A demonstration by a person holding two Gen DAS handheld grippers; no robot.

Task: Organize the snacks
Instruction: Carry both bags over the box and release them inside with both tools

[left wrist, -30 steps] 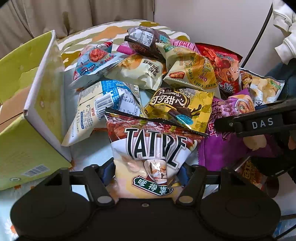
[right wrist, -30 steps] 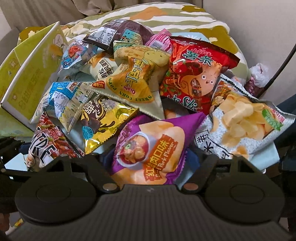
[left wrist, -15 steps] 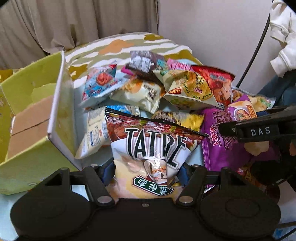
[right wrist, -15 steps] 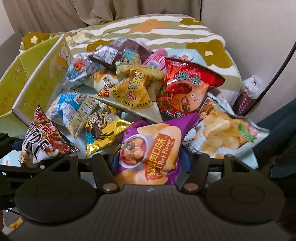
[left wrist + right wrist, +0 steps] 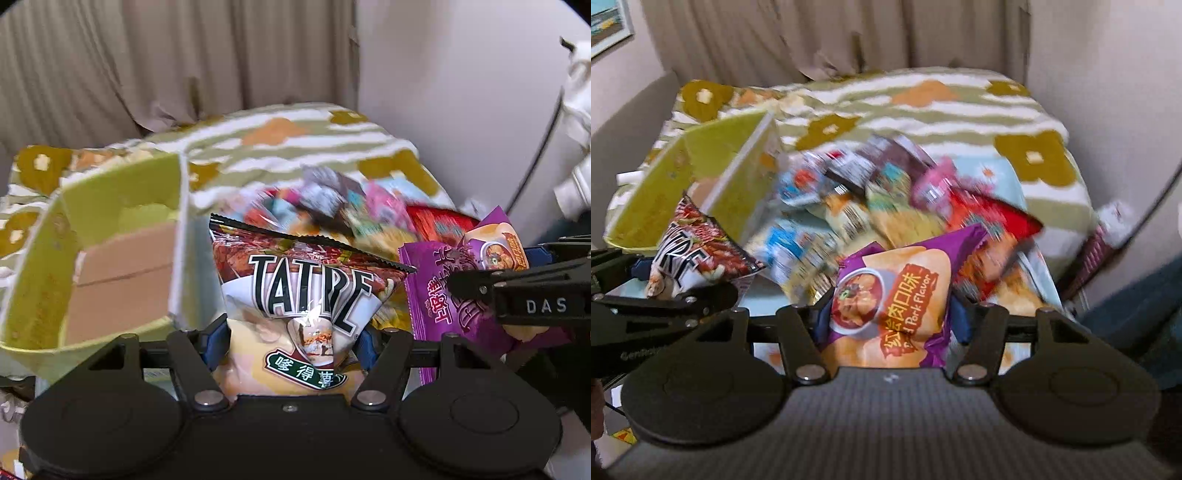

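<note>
Left gripper (image 5: 291,343) clamps a TATPE chip bag (image 5: 306,299); right gripper (image 5: 890,328) clamps a purple pork-flavor bag (image 5: 894,295). Both are lifted beside the seemingly empty green box (image 5: 122,206); most snacks (image 5: 871,192) remain piled on the bed (image 5: 923,99).

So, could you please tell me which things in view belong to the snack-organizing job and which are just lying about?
Part of the job:
- TAIPE bag in left gripper
- purple pork-flavor bag in right gripper
- snack pile
- green box

Just lying about:
- patterned blanket
- curtain
- white garment
</note>
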